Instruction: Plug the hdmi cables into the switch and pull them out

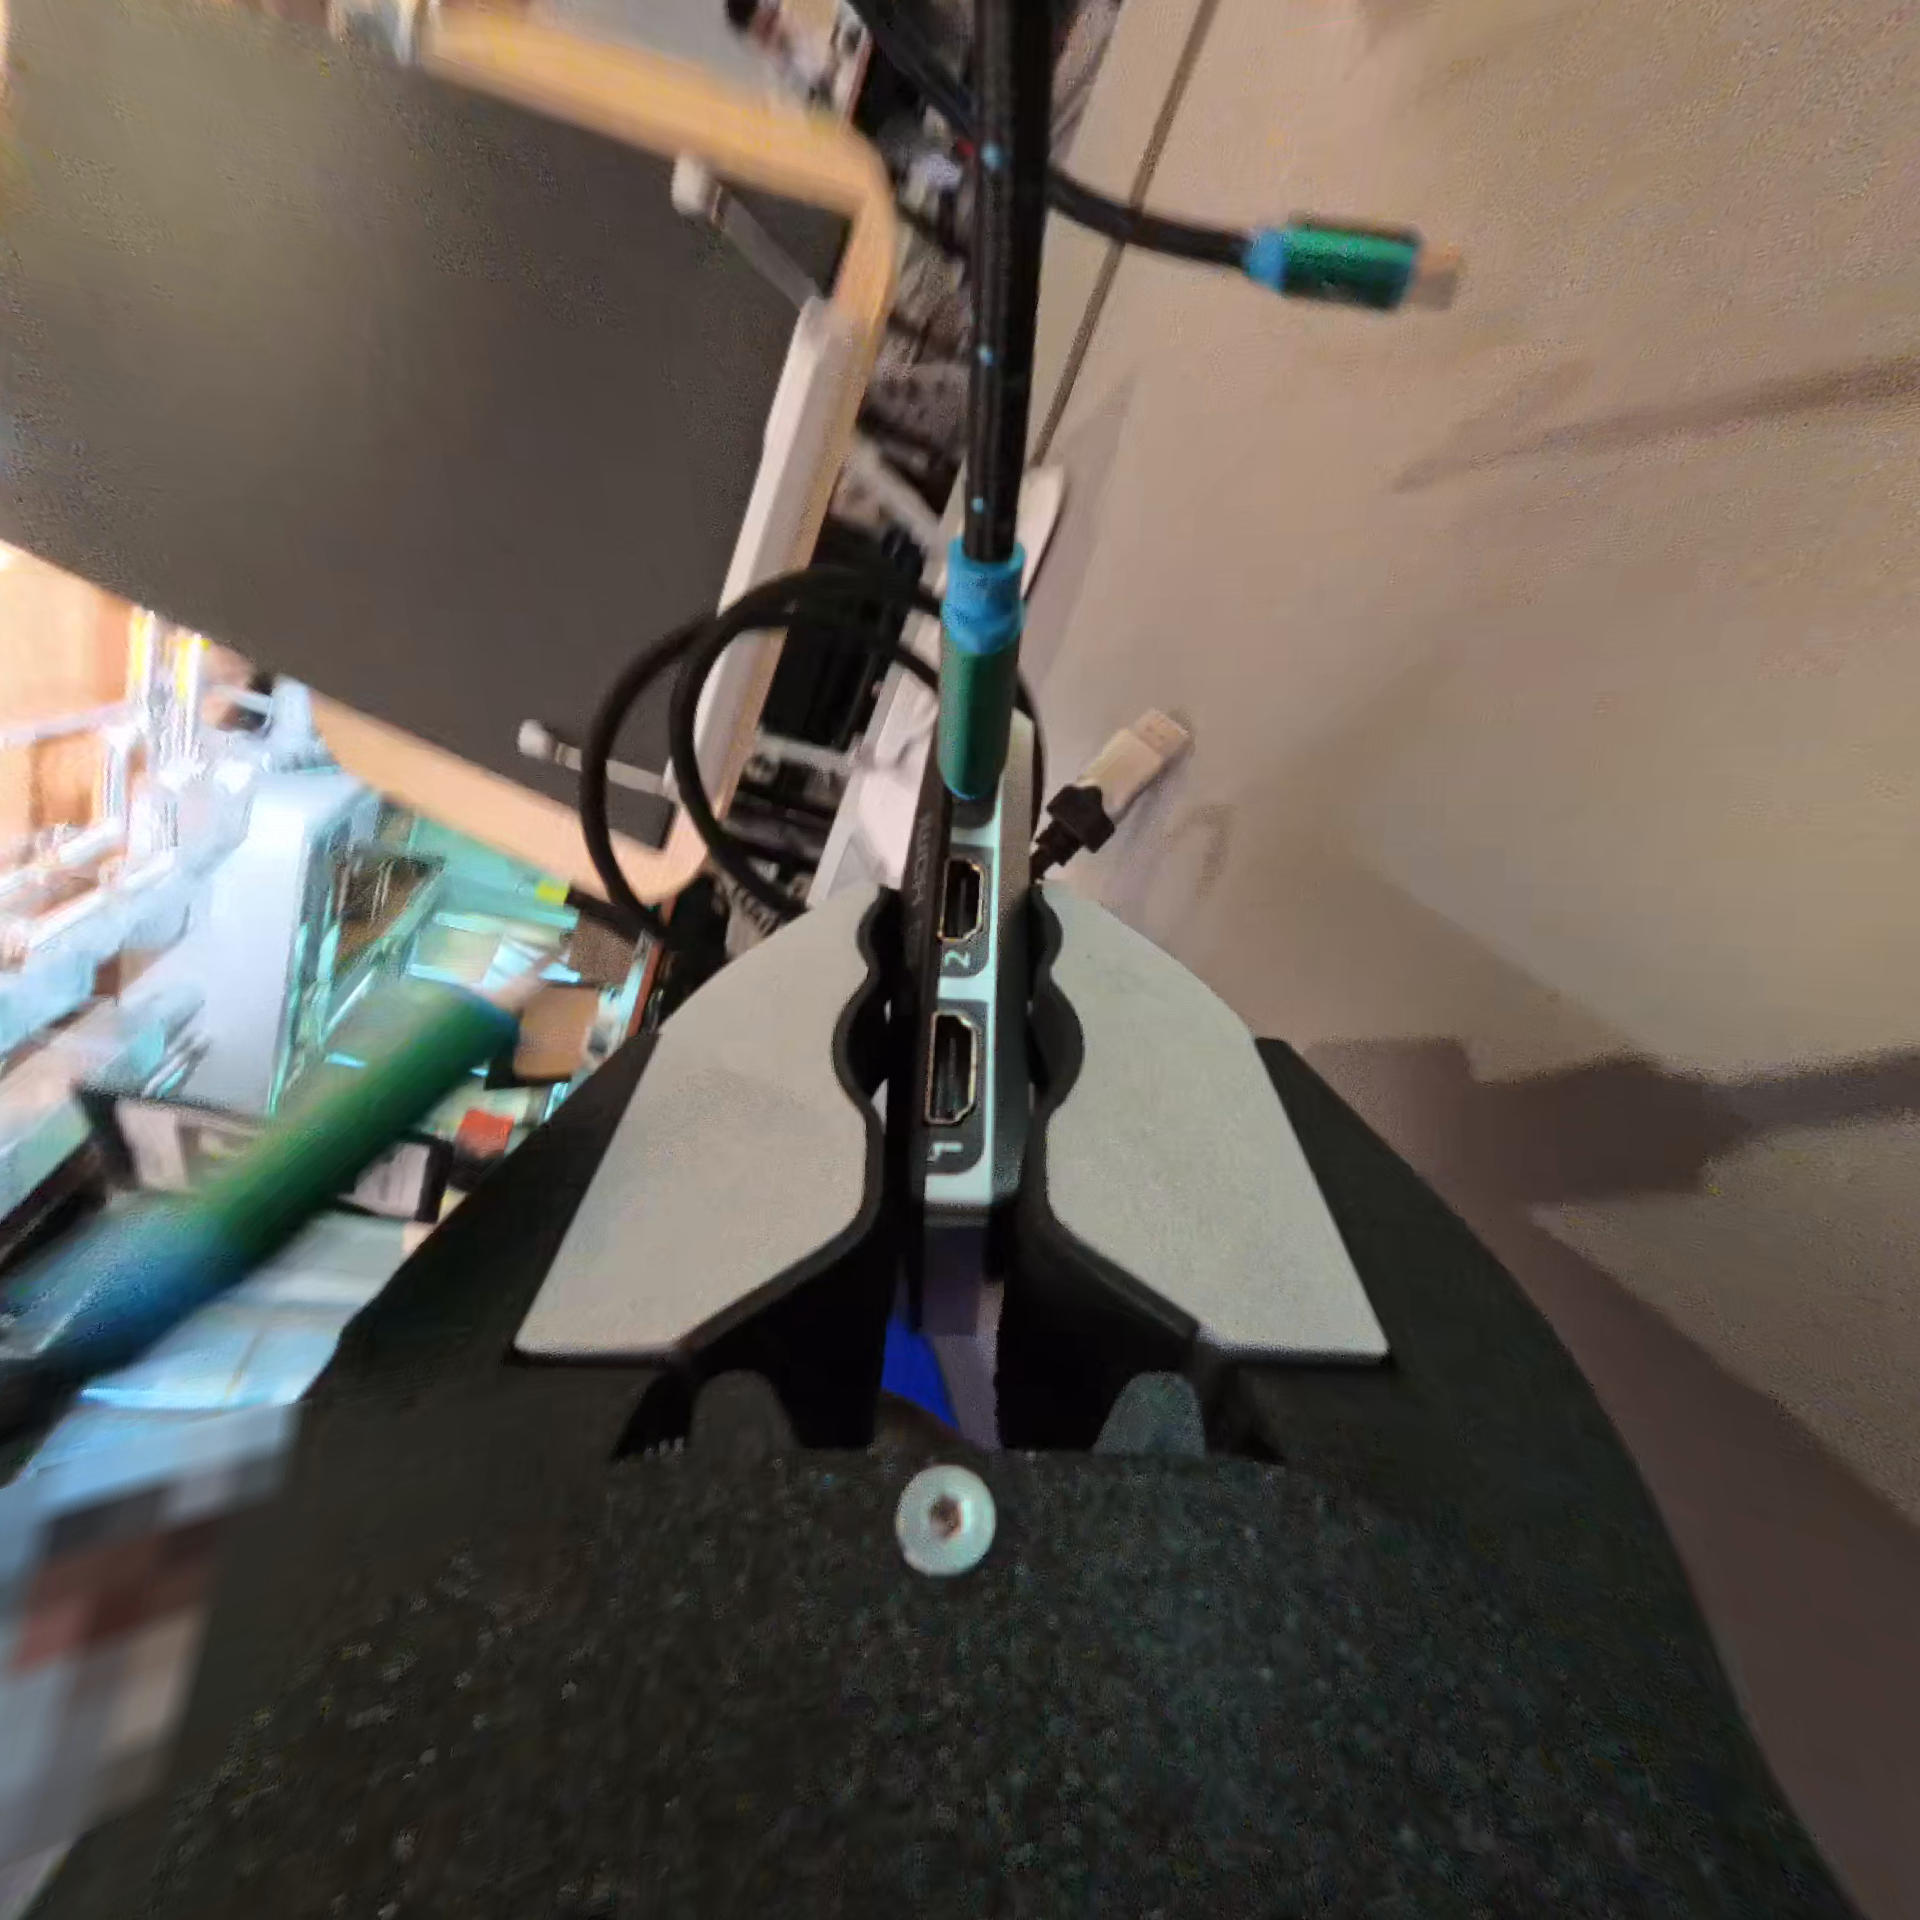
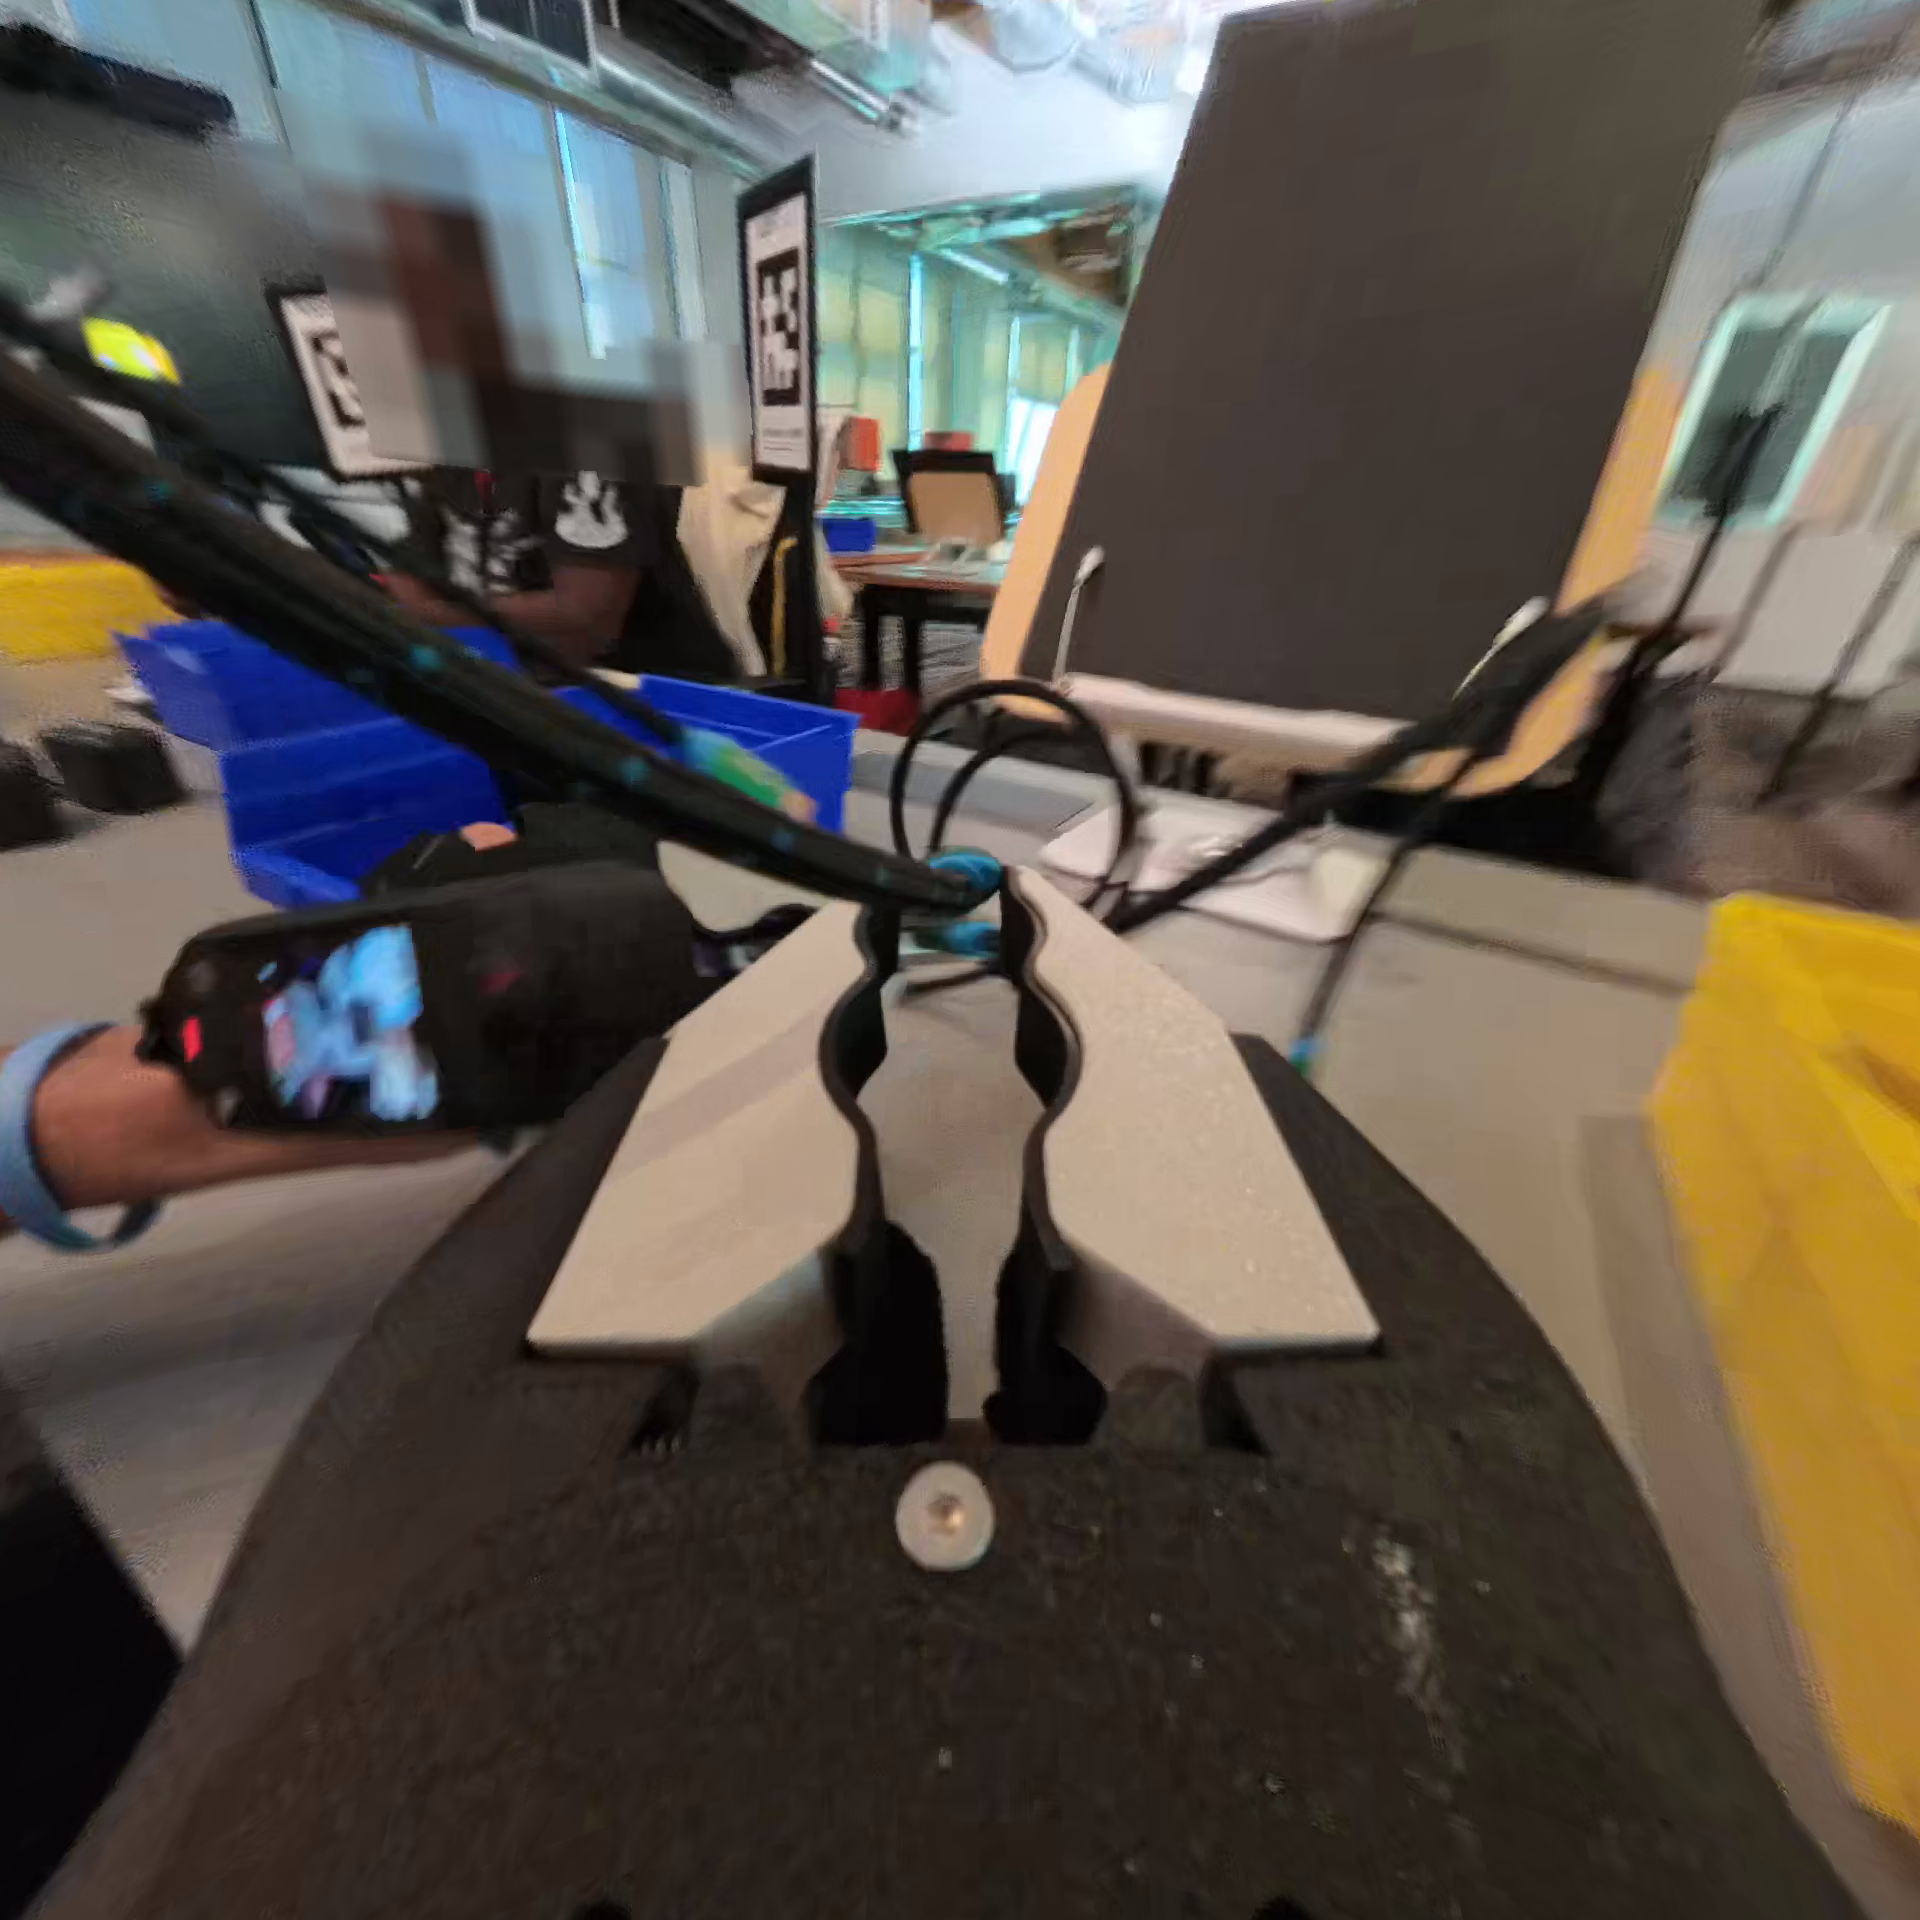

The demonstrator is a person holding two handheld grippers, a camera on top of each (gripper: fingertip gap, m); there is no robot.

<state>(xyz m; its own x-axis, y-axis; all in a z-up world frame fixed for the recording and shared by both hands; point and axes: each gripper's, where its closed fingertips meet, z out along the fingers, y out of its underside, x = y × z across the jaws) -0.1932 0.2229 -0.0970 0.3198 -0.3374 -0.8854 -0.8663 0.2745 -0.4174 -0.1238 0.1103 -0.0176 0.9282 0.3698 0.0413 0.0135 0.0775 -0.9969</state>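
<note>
Open workshop with tall windows far ahead, daylight pouring in. Exposed ducting along the ceiling. Dark panel with a pale wooden edge leaning up ahead and to the right. Blue bins ahead to the left, a yellow bin close on the right (blurred). Grey tabletop below; desk and chair beyond.

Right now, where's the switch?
Left wrist view, centre: the switch is clamped edge-on in the left gripper, one green-shelled HDMI plug seated in its far port.
</note>
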